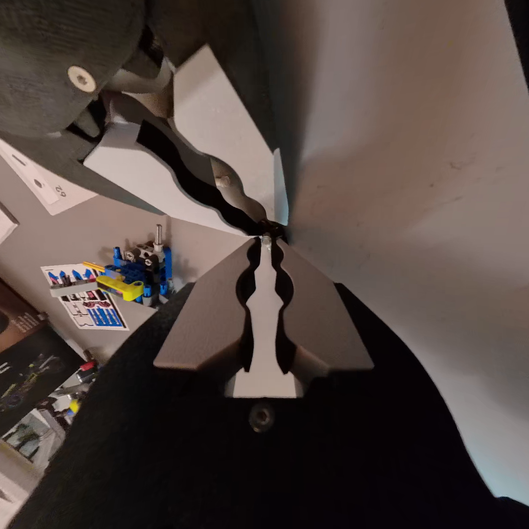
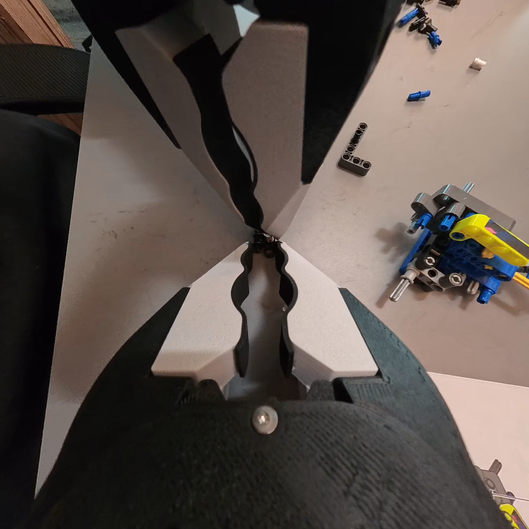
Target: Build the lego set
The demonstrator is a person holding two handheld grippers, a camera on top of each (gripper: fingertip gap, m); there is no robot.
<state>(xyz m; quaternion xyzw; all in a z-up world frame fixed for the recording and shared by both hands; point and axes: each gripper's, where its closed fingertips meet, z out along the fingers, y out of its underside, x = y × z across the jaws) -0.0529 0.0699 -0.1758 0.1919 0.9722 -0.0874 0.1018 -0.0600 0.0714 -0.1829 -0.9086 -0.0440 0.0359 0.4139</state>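
Note:
My two grippers meet tip to tip above the table. In the left wrist view my left gripper (image 1: 266, 240) is shut on a small light grey piece (image 1: 266, 241), and the right gripper reaches in from the upper left. In the right wrist view my right gripper (image 2: 264, 244) is shut on a small black piece (image 2: 260, 245), and the left gripper comes down from the top. The two small pieces touch at the tips. The partly built blue, yellow and grey lego model (image 2: 463, 249) lies on the table to the right, apart from both grippers. It also shows in the left wrist view (image 1: 137, 274).
A grey L-shaped beam (image 2: 355, 151), a blue pin (image 2: 418, 96), a small light grey bush (image 2: 478, 63) and a heap of blue and black pins (image 2: 423, 23) lie on the table. A sticker sheet (image 1: 88, 297) lies by the model. A dark box (image 1: 23, 357) lies at the left. My two grippers' fingertips are within a few centimetres of each other.

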